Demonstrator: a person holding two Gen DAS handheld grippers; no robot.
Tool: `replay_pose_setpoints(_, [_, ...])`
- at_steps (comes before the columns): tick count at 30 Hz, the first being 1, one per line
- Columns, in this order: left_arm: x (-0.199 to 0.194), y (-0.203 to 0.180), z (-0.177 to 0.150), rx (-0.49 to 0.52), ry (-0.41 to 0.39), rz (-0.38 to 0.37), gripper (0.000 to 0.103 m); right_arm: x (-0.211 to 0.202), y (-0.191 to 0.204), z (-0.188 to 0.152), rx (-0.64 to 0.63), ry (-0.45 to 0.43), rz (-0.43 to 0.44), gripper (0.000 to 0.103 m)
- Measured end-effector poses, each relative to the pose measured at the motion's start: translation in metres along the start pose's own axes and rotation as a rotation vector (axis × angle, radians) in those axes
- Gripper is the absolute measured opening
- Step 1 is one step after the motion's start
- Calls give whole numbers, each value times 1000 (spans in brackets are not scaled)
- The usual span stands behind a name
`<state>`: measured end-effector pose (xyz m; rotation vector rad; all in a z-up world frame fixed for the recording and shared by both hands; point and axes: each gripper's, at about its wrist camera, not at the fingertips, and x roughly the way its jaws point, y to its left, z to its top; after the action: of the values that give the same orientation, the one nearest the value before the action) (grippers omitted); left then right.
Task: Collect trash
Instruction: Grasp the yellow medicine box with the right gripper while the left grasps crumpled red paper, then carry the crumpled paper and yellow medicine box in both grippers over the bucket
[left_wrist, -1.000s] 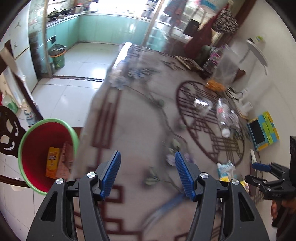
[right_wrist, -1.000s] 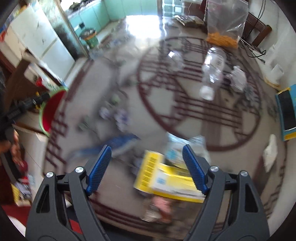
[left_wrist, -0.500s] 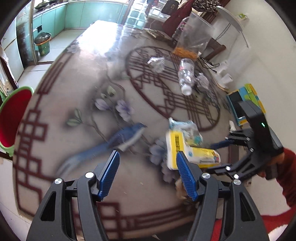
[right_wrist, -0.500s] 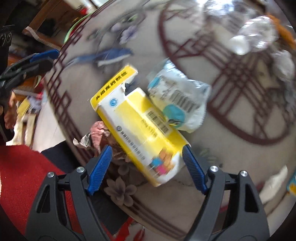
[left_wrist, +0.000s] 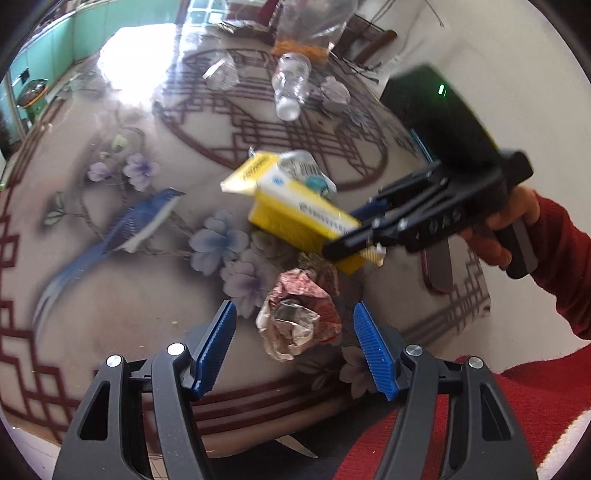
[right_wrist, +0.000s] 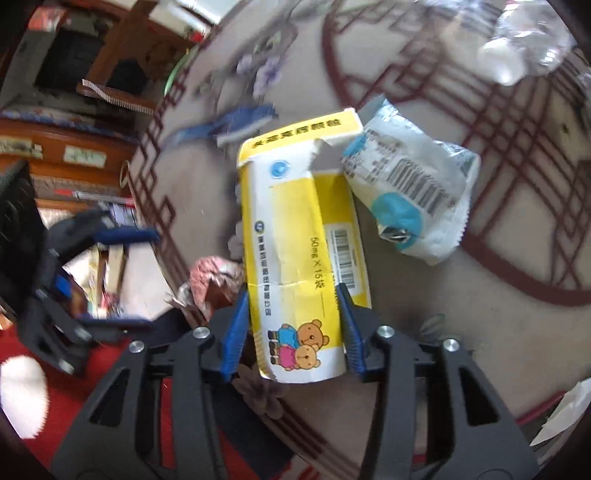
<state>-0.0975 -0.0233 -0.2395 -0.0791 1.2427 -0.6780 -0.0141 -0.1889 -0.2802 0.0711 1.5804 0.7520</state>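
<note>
Yellow carton (right_wrist: 295, 258) between right tongs (right_wrist: 293, 332)

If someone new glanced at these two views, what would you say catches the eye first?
Probably the yellow box with cartoon bears, lying on the painted table with the right gripper jaws just closed onto its sides. Next, the crumpled pink-and-silver wrapper near the table's front edge, between the open left gripper jaws.
</note>
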Motion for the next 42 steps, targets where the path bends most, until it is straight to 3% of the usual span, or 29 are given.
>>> replay_pose_setpoints(8, [36, -10, 2, 4, 84, 4, 61, -51, -17, -10, 140, -219, 99, 43])
replay_pose_setpoints(10, [39, -12, 4, 4, 91, 25, 46, -52, -23, -14, 162, -233, 109, 43])
replay_pose_setpoints(17, [35, -12, 14, 10, 59, 58, 30, -30, -26, -18, 167, -206, 48, 43])
replay_pose_setpoints(23, [19, 15, 24, -110, -23, 118, 28, -13, -15, -6, 129, -182, -23, 44])
replay_pose_setpoints(32, [-23, 53, 22, -245, -145, 186, 28, -4, 3, 11, 64, -169, -160, 69])
replay_pose_setpoints(39, [-34, 69, 24, -293, -188, 199, 28, 12, 26, 17, -27, -150, -341, 70])
replay_pose_setpoints(42, [-37, 73, 25, -293, -192, 197, 28, 20, 25, 16, -12, -123, -335, 74])
